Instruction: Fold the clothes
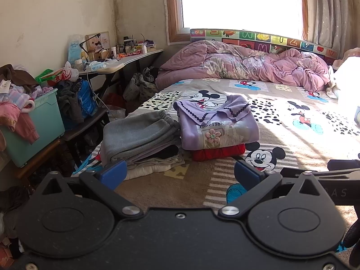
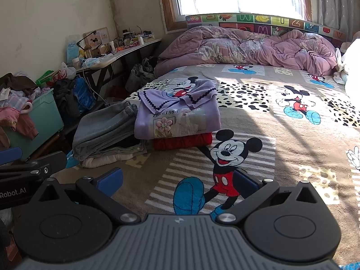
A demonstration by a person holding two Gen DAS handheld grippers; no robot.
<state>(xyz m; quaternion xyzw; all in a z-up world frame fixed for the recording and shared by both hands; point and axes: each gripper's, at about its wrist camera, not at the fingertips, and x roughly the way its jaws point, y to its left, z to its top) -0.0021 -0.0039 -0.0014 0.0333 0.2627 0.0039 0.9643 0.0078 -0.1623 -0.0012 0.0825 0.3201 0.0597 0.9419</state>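
Two piles of folded clothes sit on the bed's cartoon-mouse blanket [image 1: 292,135] [image 2: 303,139]. A lilac sweater [image 1: 218,126] [image 2: 177,119] with a flower patch lies folded on a red garment [image 1: 218,153] [image 2: 182,141]. Left of it, folded grey trousers [image 1: 137,135] [image 2: 105,126] top a stack of pale and dark clothes. My left gripper [image 1: 180,174] hovers open in front of both piles, nothing between its blue pads. My right gripper [image 2: 177,181] hangs open above bare blanket, to the right of the left one, whose arm [image 2: 33,168] shows at its left.
A rumpled pink duvet [image 1: 247,65] [image 2: 247,47] fills the bed's far end under the window. A teal bin [image 1: 33,126] [image 2: 38,117] heaped with clothes stands left of the bed, beside a cluttered desk [image 1: 121,60] [image 2: 117,54]. A white bundle [image 1: 348,78] sits at the right edge.
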